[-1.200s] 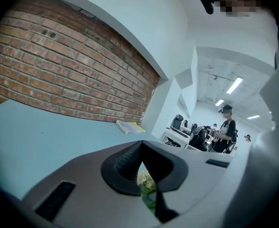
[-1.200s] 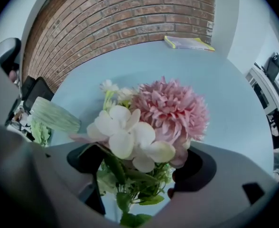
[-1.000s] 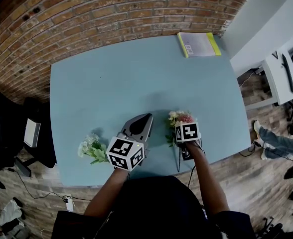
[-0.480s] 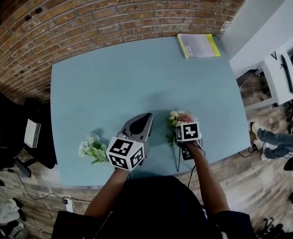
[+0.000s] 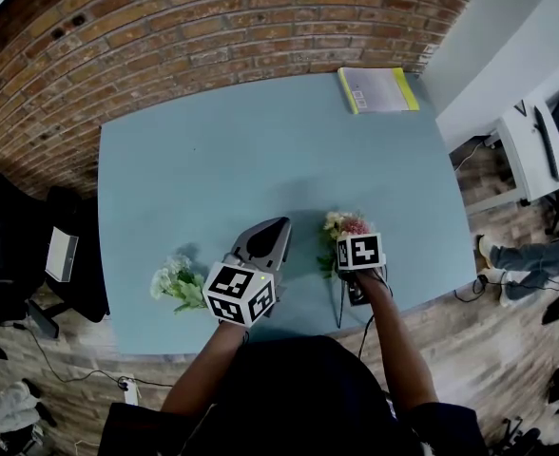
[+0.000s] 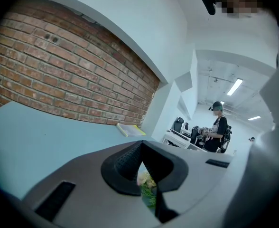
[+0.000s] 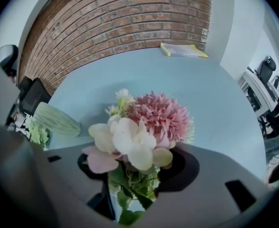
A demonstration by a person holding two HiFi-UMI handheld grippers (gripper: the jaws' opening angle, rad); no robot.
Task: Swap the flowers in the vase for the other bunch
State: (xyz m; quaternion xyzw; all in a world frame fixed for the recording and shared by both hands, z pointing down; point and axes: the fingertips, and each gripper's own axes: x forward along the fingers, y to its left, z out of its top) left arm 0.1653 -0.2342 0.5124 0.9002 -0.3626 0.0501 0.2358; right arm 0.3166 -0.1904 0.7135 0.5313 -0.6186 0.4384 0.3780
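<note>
One pink bunch (image 7: pixel 144 127) sits clamped in the right gripper (image 7: pixel 132 189), the left gripper (image 6: pixel 146 184) closed and empty; the white bunch (image 5: pixel 173 281) on the table likely needs fetching next.

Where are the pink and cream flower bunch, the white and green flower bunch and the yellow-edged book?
Pink and cream flower bunch (image 7: pixel 153 120): right gripper view, on the pink bloom.
White and green flower bunch (image 5: pixel 173 281): head view, on its white blooms.
Yellow-edged book (image 5: pixel 376 87): head view, on its pale cover.
</note>
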